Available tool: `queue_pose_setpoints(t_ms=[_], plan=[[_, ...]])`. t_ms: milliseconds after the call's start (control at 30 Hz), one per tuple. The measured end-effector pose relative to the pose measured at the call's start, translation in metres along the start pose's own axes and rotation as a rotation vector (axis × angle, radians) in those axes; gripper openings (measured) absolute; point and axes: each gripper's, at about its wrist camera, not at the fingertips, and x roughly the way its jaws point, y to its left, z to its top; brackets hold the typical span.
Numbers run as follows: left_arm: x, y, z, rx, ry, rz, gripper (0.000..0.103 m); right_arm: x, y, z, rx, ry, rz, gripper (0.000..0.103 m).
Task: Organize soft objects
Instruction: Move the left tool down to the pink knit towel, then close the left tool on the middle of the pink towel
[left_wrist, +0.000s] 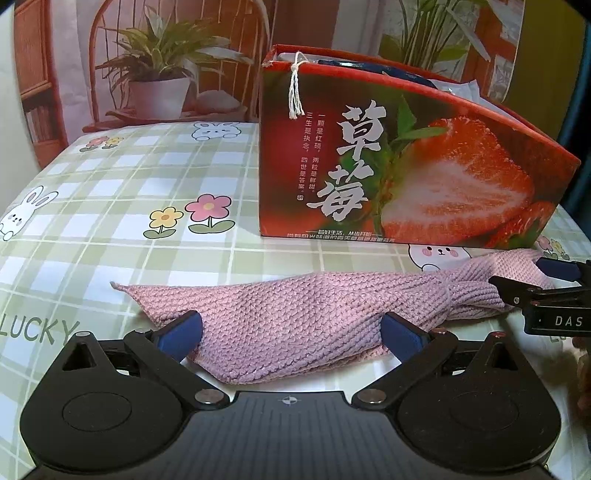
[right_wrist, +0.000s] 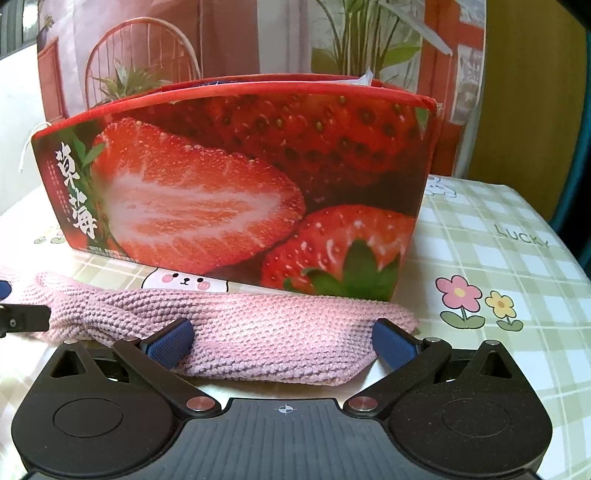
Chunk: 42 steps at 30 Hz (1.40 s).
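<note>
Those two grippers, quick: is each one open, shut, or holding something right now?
Left gripper: open, fingers spread on either side of the pink knitted cloth, not clamping it.
Right gripper: open, also straddling the cloth, holding nothing.

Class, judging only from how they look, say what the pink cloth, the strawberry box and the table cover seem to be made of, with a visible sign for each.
Pink cloth: soft knitted yarn, matte; rows of looped stitches show.
Strawberry box: probably cardboard with a glossy print; stiff thin walls, a frayed corner.
Table cover: likely smooth plastic or coated fabric; flat printed checks with a slight sheen.
</note>
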Motion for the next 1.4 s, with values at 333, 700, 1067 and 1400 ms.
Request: queue_pose_setpoints(t_ms=[333, 700, 1067, 1400], plan=[[0.002, 0.004, 0.007, -0.01, 0.049, -0.04, 0.102, 0.002, -0.001, 0.001, -0.002, 0.003, 0.007, 0.103], [-0.005, -0.005, 0.011, -0.007, 0.044, -0.115, 0.055, -0.004, 0.002, -0.002, -0.027, -0.024, 0.06, 0.084], [-0.004, -0.004, 0.004, 0.023, 0.025, -0.157, 0.051, -0.011, 0.007, -0.005, -0.077, -0.06, 0.148, 0.048], [-0.006, 0.003, 0.006, -0.023, 0.04, -0.232, 0.028, -0.015, 0.009, -0.008, -0.094, -0.079, 0.195, 0.028]])
